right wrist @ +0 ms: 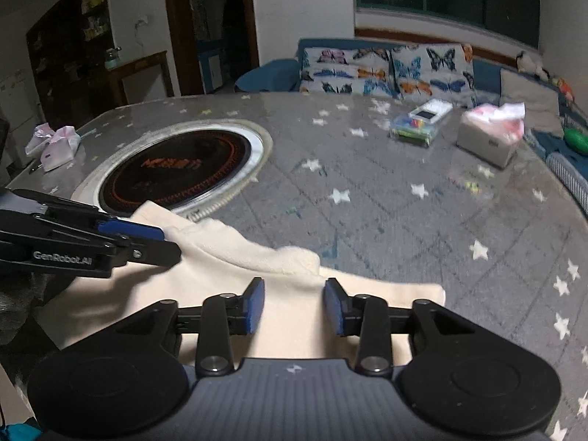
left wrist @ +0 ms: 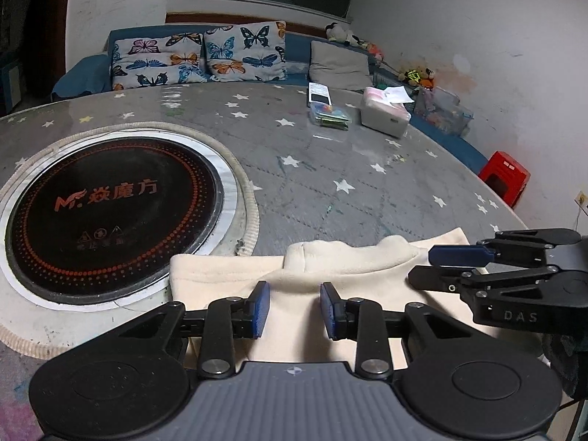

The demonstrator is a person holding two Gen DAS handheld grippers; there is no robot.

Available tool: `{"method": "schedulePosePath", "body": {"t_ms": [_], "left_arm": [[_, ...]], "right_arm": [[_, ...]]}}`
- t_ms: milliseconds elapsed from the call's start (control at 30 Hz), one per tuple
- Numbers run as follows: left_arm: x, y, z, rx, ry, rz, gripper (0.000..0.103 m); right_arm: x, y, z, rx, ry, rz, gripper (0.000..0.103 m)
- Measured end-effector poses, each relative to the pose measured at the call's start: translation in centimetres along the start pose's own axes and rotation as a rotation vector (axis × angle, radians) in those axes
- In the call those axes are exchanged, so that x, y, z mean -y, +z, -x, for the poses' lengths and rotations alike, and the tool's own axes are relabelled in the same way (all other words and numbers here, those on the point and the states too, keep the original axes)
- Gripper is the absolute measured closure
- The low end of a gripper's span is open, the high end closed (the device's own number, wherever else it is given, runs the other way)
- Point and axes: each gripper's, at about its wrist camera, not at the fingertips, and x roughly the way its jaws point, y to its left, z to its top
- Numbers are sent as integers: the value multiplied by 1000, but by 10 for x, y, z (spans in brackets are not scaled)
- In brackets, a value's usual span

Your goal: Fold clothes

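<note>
A cream fleece garment (left wrist: 228, 272) lies folded at the near edge of the table, with a thicker ridge along its far side. My left gripper (left wrist: 295, 308) hovers over the garment's middle, open, its blue pads apart and only cloth showing below the gap. From the right edge, my right gripper (left wrist: 426, 266) reaches in over the garment's right part. In the right wrist view the right gripper (right wrist: 294, 305) is open above the garment (right wrist: 228, 253), nothing pinched. There the left gripper (right wrist: 171, 244) comes in from the left over the cloth.
The table (left wrist: 330, 191) has a grey star-patterned cover and a round black cooktop (left wrist: 110, 213) set into it on the left. A tissue box (left wrist: 386, 114) and a clear box (left wrist: 327, 110) sit far right. A red stool (left wrist: 505, 176) stands beyond the edge. A sofa (left wrist: 198, 58) lies behind.
</note>
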Motion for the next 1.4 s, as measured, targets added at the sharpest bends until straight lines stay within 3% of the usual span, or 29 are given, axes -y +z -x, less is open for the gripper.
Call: {"method": "schedulePosePath", "body": {"t_ms": [567,767,833,967,1033,1300,1400], "left_arm": [[3,4,-9,13,64,-25,68],[-3,3,3,35,80,-7,57],[-7,1,8,44,91,2,52],[-15,-4,20,57,108,27,49],[-18,-8,26,64,116,32,46],[-27,-23,51,100,155,29,34],[-33,-27,57,105,166,45,29]], "right_arm": [[-20,8,-15,8,-34,32,40],[-29,3,-1,33,-1,65,32],[-34,0,3,33,12,81,22],[-44,-7,9,41,40,121,19],[-48,-9,10,44,46,128,13],[-55,-18,-5,-12,47,129,0],[-50,-20,-9,-24,64,86,0]]}}
